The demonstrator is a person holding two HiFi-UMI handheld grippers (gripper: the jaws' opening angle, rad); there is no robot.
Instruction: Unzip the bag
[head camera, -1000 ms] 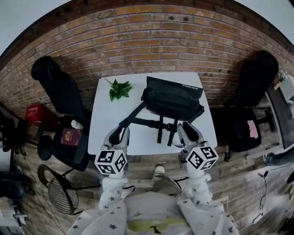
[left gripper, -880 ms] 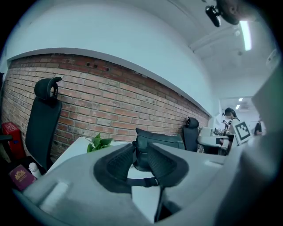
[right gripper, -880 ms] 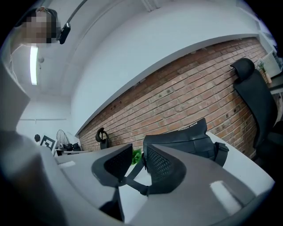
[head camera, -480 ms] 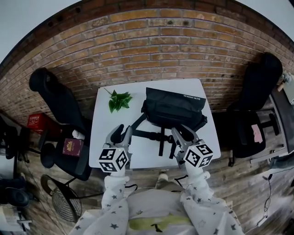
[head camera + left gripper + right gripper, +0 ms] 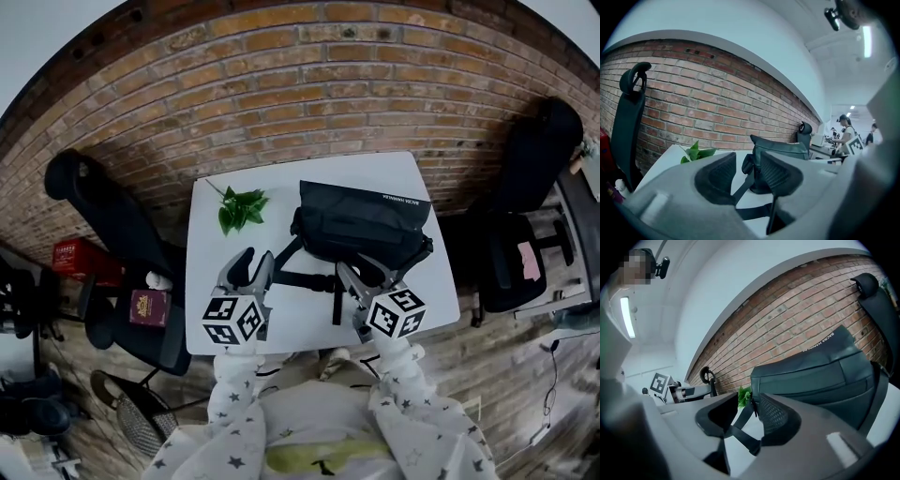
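A black bag point(image 5: 364, 221) lies on a white table point(image 5: 214, 286), its long side running across in front of the person and its zip shut along the top as far as the views show. A black strap point(image 5: 302, 279) trails from the bag's left end onto the tabletop on the bag's near side, with loose ends hanging toward the person. The left gripper point(image 5: 255, 259) hovers near the bag's left end, on the side toward the person, pointing roughly level at it. Its jaws have just been opening and now stand apart. In the left gripper view the strap and the bag's end show through the gap, but the pads press on nothing. The right gripper point(image 5: 360, 268) hovers just before the bag's near face, close to its middle. Its jaws have also just been opening and stand wide apart, with the strap and a small zip pull seen ahead in the gap and nothing clamped. A green leafy sprig point(image 5: 241, 208) lies to the left of the bag, well apart from it. A brick wall point(image 5: 309, 84) rises behind the bag, and a black office chair point(image 5: 105, 214) stands farther to the bag's left, beyond the table edge.
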